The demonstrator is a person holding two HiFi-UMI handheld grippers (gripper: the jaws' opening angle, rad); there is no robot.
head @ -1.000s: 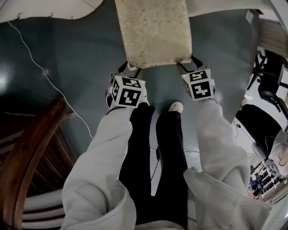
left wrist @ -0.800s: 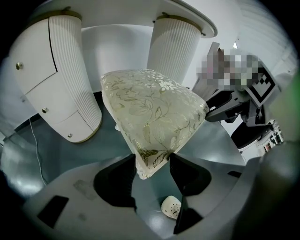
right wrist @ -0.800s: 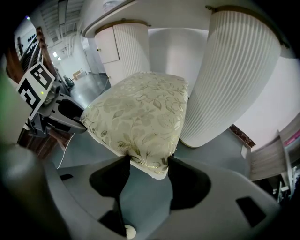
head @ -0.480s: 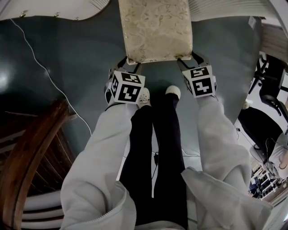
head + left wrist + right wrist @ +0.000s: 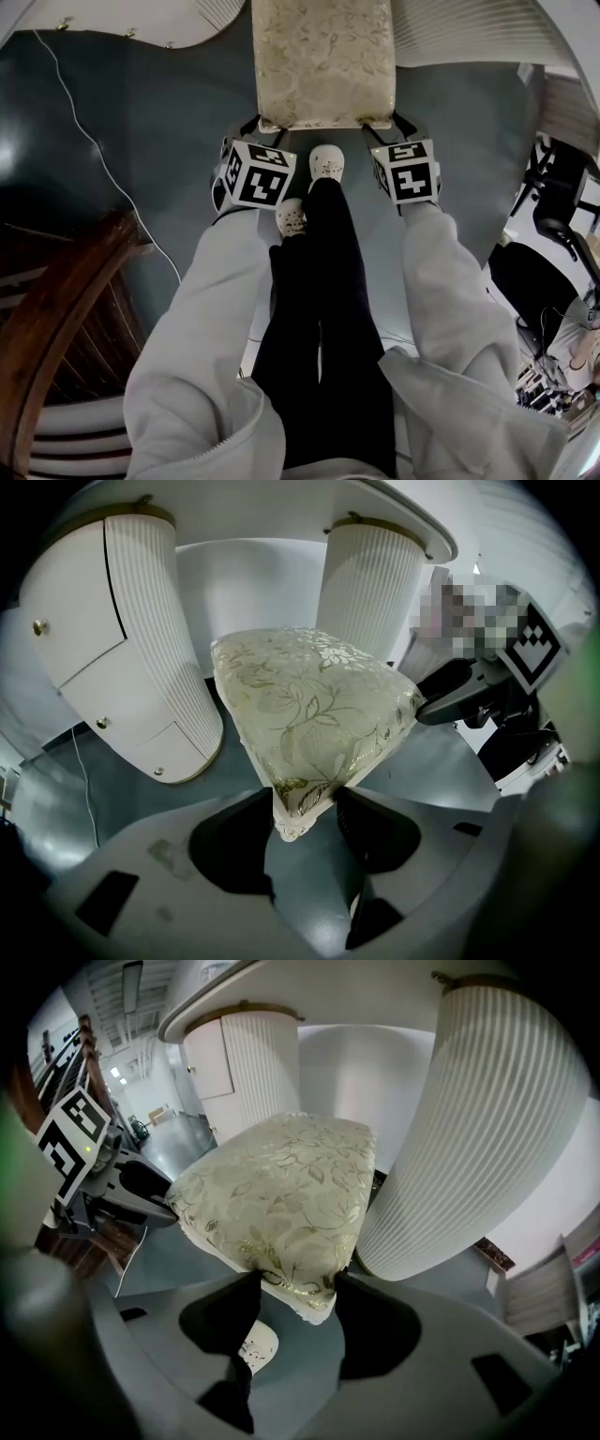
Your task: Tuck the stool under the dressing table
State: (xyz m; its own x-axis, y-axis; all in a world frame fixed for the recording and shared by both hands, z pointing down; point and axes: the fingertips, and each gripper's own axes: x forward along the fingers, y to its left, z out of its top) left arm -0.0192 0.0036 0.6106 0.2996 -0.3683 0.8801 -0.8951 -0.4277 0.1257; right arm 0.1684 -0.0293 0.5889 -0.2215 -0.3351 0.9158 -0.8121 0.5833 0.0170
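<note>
The stool (image 5: 323, 61) has a cream floral cushion and stands part way between the white dressing table's fluted pedestals (image 5: 459, 33). My left gripper (image 5: 267, 127) is at its near left corner. In the left gripper view that corner (image 5: 305, 799) sits between the jaws of the left gripper (image 5: 305, 816), which are closing and touch it on both sides. My right gripper (image 5: 384, 125) holds the near right corner. In the right gripper view the jaws of the right gripper (image 5: 295, 1293) press on the cushion (image 5: 281, 1199) on both sides.
The person's white shoes (image 5: 326, 161) stand just behind the stool. A brown wooden chair (image 5: 56, 337) is at the lower left. A white cable (image 5: 94, 150) trails over the grey floor. A black office chair (image 5: 562, 187) stands at the right.
The person's feet have stepped forward, up to the stool's near edge. Both grippers stay at the stool's near corners, and the stool has barely shifted.
</note>
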